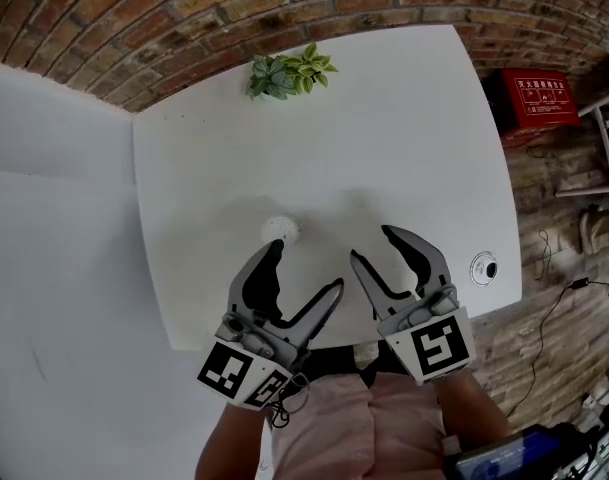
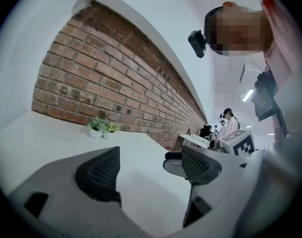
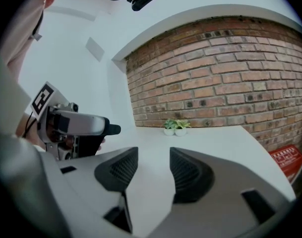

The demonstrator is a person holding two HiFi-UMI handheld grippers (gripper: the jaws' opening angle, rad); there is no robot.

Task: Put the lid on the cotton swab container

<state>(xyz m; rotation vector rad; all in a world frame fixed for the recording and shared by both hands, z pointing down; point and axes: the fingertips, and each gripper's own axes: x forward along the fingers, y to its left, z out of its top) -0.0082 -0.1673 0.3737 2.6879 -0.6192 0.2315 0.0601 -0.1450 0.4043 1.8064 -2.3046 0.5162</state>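
Shows the left gripper [image 1: 304, 266] and the right gripper [image 1: 372, 243] side by side low over the white surface [image 1: 384, 138], at the edge farthest from the potted plant [image 1: 289, 73]. Shows the left fingers [image 2: 98, 175] spread wide with only bare surface between them, and the right fingers [image 3: 190, 175] parted somewhat less, likewise gripping nothing.

Places a small white round thing [image 1: 280, 230], probably the cotton swab container, well apart from the plant on its near side, just beside the tip of the left gripper's outer finger and a little left of that gripper's gap. Puts the left gripper much the nearer, with the right gripper beyond the left one's inner finger.

Reads as round from above, so offers no long axis to line up with. Gives no sign of which way it points or whether a lid already sits on it.

Leaves unsettled, too, a ringed disc [image 1: 484, 268] far from the plant at the surface's right-hand edge, just right of the right gripper: possibly the lid, possibly a fitting in the surface.
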